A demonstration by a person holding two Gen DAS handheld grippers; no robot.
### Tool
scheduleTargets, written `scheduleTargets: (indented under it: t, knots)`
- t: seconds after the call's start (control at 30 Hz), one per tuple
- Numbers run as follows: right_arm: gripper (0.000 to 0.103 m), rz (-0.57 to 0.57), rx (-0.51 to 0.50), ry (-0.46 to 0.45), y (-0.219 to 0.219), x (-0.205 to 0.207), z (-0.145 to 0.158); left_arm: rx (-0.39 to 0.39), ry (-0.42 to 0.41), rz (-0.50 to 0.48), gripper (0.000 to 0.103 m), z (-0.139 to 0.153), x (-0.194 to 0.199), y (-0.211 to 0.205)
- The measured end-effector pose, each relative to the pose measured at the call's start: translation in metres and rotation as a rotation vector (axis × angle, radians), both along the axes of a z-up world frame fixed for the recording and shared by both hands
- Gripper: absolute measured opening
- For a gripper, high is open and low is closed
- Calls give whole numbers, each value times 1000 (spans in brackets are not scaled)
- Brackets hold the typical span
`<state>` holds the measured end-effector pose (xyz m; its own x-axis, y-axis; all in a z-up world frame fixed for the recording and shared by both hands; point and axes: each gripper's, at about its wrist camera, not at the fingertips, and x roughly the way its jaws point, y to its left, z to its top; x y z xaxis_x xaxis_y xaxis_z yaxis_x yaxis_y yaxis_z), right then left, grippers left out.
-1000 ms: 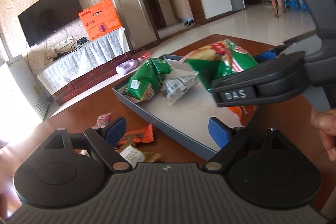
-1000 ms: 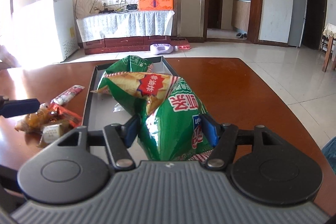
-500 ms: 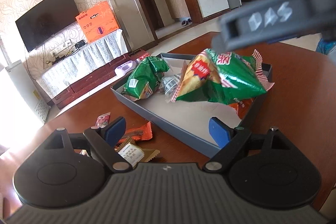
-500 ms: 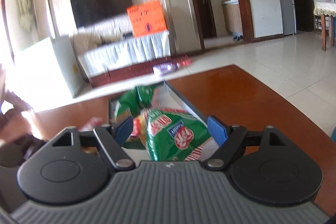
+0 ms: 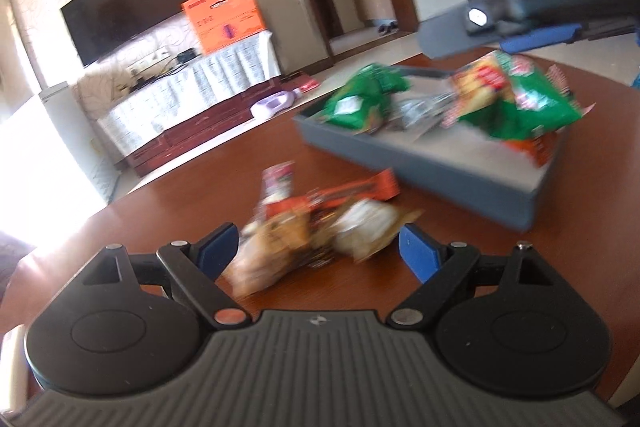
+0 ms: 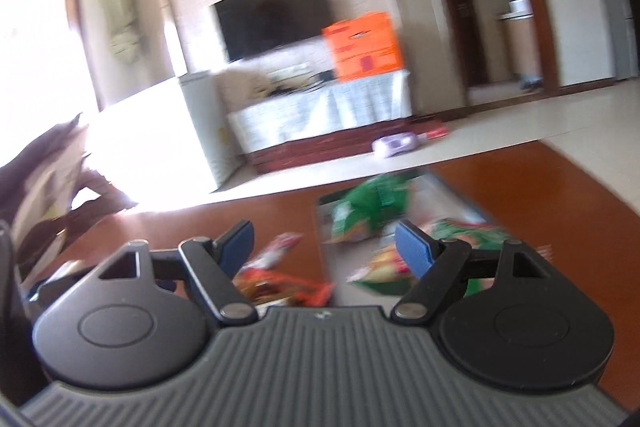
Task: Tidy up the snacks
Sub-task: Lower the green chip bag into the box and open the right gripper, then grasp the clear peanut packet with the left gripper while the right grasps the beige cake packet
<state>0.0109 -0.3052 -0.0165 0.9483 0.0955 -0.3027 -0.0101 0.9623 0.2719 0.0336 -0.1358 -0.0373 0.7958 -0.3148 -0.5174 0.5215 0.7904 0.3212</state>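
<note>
A grey tray (image 5: 440, 167) sits on the brown table (image 5: 200, 195). In it lie a small green bag (image 5: 360, 103), a silver wrapper (image 5: 420, 111) and a large green chip bag (image 5: 516, 99). A pile of small snacks (image 5: 316, 227) lies on the table beside the tray: tan packets, an orange bar (image 5: 356, 189) and a red-white stick (image 5: 276, 179). My left gripper (image 5: 320, 247) is open, its fingers on either side of the pile. My right gripper (image 6: 324, 241) is open and empty above the table, seen from the left wrist above the tray (image 5: 532, 31). The right wrist view shows the tray (image 6: 448, 187) and the pile (image 6: 280, 279).
The table's far edge (image 5: 240, 143) drops to a tiled floor. A TV (image 5: 124, 15), an orange box (image 5: 224, 15) and a cloth-covered cabinet (image 5: 188, 99) stand along the far wall. A white appliance (image 6: 160, 135) stands to the left.
My right gripper let go of the large green chip bag, which now lies in the tray, and rose and swung left. My left gripper moved left and down over the snack pile.
</note>
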Motion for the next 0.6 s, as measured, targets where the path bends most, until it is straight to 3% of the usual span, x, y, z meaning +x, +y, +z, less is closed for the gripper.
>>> scheduleTargets:
  t: [0.2, 0.4, 0.6]
  knots:
    - [78, 103, -87, 97, 38, 15, -8, 24, 3, 13, 89, -14, 24, 43]
    - [78, 77, -77, 116, 33, 12, -11, -15, 7, -112, 81, -22, 47, 52]
    - [78, 73, -66, 135, 27, 12, -15, -4, 12, -185, 81, -34, 58, 44]
